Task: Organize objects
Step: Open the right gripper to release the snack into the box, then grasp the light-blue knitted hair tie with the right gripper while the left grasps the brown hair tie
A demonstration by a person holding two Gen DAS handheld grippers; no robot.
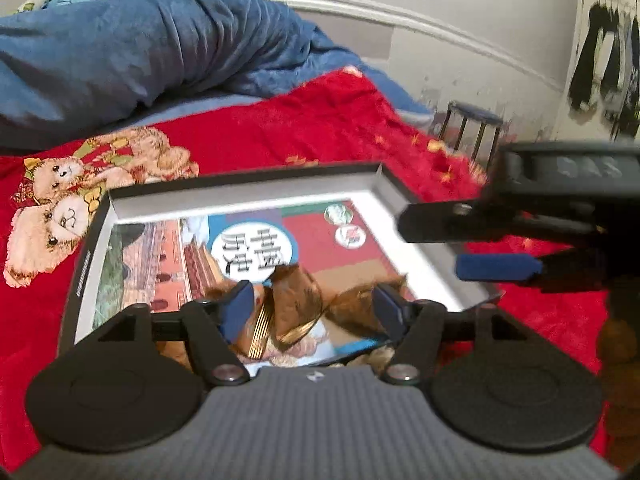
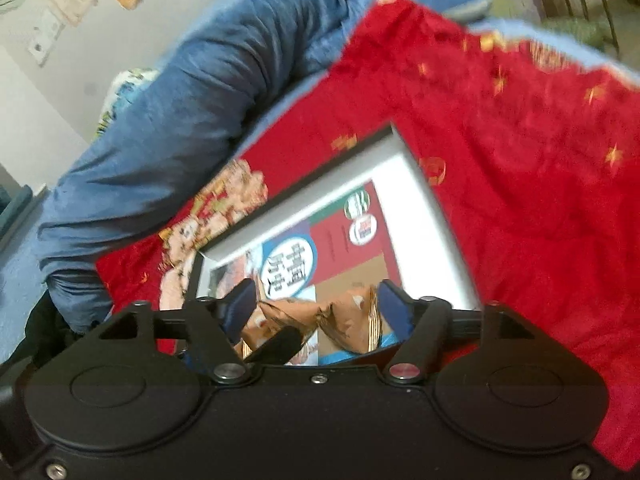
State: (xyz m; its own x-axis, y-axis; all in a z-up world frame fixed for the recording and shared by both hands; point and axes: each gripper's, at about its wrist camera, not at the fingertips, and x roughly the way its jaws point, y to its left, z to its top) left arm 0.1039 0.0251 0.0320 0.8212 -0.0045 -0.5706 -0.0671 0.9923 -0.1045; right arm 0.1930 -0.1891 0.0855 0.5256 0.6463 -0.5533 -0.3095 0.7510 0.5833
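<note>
A shallow grey box (image 1: 244, 196) lies on a red blanket (image 1: 304, 128) and holds a colourful book (image 1: 280, 240) with Chinese characters. A brown-and-gold crinkled wrapper (image 1: 296, 312) lies on the book's near end. My left gripper (image 1: 314, 306) is open, its blue pads either side of the wrapper. My right gripper (image 1: 460, 244) reaches in from the right over the box's right wall, jaws apart. In the right wrist view the right gripper (image 2: 316, 312) is open above the wrapper (image 2: 344, 320), the book (image 2: 320, 256) and the box (image 2: 424, 208).
A blue duvet (image 1: 120, 52) is heaped behind the blanket, also seen in the right wrist view (image 2: 180, 120). Teddy bear prints (image 1: 60, 200) mark the blanket's left part. A dark stool (image 1: 472, 124) stands by the wall past the bed's end. A white bed rail (image 1: 400, 16) runs behind.
</note>
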